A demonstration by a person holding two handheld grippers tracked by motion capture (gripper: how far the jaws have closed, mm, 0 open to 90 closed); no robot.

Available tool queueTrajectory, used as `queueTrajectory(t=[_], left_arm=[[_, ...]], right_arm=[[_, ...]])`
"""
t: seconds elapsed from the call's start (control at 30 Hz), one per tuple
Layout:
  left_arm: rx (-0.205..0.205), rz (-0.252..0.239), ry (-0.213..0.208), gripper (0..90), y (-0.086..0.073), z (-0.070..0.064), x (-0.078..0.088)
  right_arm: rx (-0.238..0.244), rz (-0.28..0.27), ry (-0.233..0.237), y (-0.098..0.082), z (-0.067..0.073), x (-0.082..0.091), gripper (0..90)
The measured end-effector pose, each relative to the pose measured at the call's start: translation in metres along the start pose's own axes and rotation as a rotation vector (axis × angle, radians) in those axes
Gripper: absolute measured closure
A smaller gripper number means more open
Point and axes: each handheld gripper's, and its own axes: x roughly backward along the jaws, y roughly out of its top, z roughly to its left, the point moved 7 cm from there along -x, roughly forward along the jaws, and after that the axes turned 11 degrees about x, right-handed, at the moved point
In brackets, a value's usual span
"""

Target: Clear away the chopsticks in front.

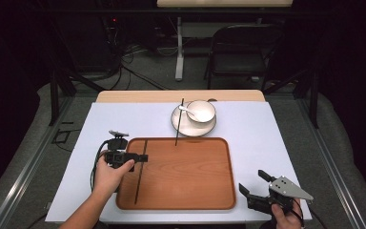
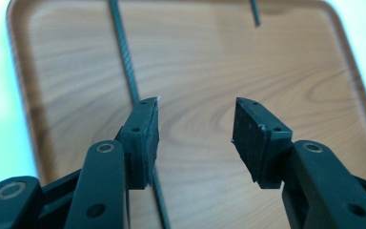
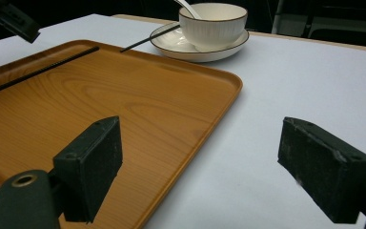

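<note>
Both grippers gape, chopstick lying on the tray

Plainly, the left gripper [image 2: 195,138] has its jaws spread apart with nothing between them; in the left gripper view a dark chopstick [image 2: 132,90] runs from the top of the frame down past the left jaw, lying flat on the wooden tray [image 2: 209,62]. From the high view this gripper [image 1: 140,157] sits at the tray's left edge, held by the left hand [image 1: 106,175], its tips just over the chopstick [image 1: 141,171].

The right gripper [image 3: 200,167] is likewise wide open and empty, one jaw over the tray's corner, the other over the white tabletop [image 3: 314,76]. In the high view it [image 1: 255,183] is at lower right, off the tray's corner, gripped by the right hand [image 1: 285,214].

At upper centre of the high view a second chopstick [image 1: 178,121] leans across a plate [image 1: 183,125] with its tip over the tray's far rim. A bowl [image 1: 201,111] stands on the plate, holding a white spoon [image 1: 188,109].
</note>
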Motion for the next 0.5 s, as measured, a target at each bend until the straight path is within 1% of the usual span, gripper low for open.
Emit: queueTrajectory(t=[0.07,0.13,0.17,0.2,0.27,0.37,0.47,0.5], left_arm=[[-0.011,-0.012,0.001,51.4,0.007,0.0,-0.002],[-0.012,-0.028,0.004,51.3,0.014,-0.001,-0.004],[-0.02,-0.052,0.014,49.3,0.018,0.0,-0.005],[-0.038,-0.085,0.024,48.5,0.026,-0.001,-0.006],[-0.041,-0.09,0.028,47.3,0.029,-0.001,-0.007],[-0.031,-0.096,0.023,46.8,0.038,-0.004,-0.007],[-0.036,-0.106,0.024,46.1,0.049,-0.009,-0.007],[-0.036,-0.106,0.024,45.8,0.049,-0.009,-0.007]], right_arm=[[0.001,0.001,0.0,0.0,0.0,0.0,14.7],[0.001,0.0,0.001,0.0,0.0,0.0,14.7],[0.001,0.0,0.001,0.0,0.0,0.0,14.7],[-0.001,-0.001,0.0,0.0,0.0,0.0,14.7],[0.0,-0.001,0.0,0.0,0.0,0.0,14.7],[0.0,0.0,0.001,0.0,0.0,0.0,14.7],[-0.002,-0.001,0.001,0.0,0.0,0.0,14.7],[-0.002,-0.001,0.001,0.0,0.0,0.0,14.7]])
